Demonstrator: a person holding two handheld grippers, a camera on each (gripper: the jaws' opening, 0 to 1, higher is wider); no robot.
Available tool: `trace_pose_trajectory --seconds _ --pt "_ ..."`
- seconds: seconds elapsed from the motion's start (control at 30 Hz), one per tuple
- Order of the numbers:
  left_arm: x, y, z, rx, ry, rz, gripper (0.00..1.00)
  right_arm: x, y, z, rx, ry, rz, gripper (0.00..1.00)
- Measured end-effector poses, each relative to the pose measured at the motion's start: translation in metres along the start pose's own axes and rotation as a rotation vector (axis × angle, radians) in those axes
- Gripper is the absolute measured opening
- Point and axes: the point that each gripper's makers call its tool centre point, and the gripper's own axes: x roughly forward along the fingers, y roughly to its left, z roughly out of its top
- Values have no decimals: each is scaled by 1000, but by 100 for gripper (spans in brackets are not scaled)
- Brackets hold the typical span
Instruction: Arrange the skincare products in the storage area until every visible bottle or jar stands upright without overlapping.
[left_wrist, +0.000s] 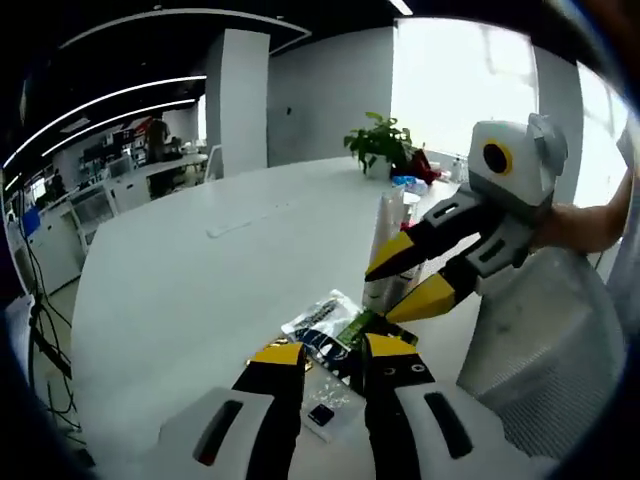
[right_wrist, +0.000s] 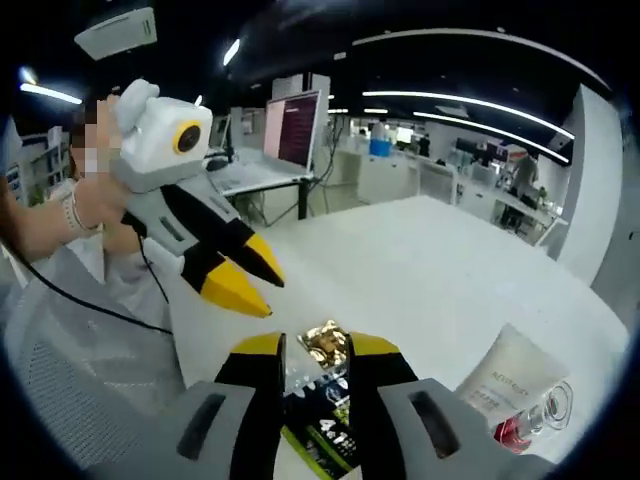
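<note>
Worktop (left_wrist: 180, 290): white, wide, carrying a small cluster of skincare items near its close edge, directly ahead of my jaws.

Sachets (left_wrist: 322, 322): several flat packets in a loose pile, overlapping one another. One clear-and-white, one dark with green print (right_wrist: 325, 425), one gold foil (right_wrist: 326, 343). All lie flat. In the left gripper view the pile sits just beyond and between my jaw tips; in the right gripper view the gold one shows in the gap between my jaws, the dark one runs under them.

Tube (right_wrist: 505, 385): pale cream, printed lettering, lying on its side in the right gripper view, off to the right of my right jaws and apart from them. In the left gripper view a pale tube (left_wrist: 385, 250) shows behind my other gripper; I cannot tell whether it stands or leans.

Small clear bottle (right_wrist: 535, 418): glass, red at one end, lying down, touching the tube's lower side.

Left gripper (left_wrist: 335, 352): jaws released, a clear gap between the yellow tips, nothing held, hovering above the sachets.

Right gripper (right_wrist: 315, 345): jaws parted, nothing clamped, poised over the same pile.

Potted plant (left_wrist: 380, 145): green leaves, at the worktop's far side.

Mesh chair back (left_wrist: 545, 350): grey, beside the worktop.
</note>
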Motion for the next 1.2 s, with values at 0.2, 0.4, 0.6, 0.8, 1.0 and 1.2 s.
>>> trace_pose_trajectory --seconds 0.2,0.4,0.6,0.8,1.0,1.2 --pt "-5 -7 5 -22 -29 -7 34 -19 -3 -6 -2 9 -38 34" --pt "-7 -12 2 -31 -32 11 42 -38 -9 -9 5 7 -81 41" --pt "-8 -12 2 -33 -32 27 52 -50 -26 -16 3 22 -151 48" --pt "-11 -12 0 -39 -26 44 59 -61 -34 -25 26 36 -185 55" --pt "-10 -17 -2 -60 -28 29 67 -71 -43 -38 61 53 -233 64" --pt "-10 -19 -7 -60 -2 25 76 -79 -49 -48 83 67 -275 75"
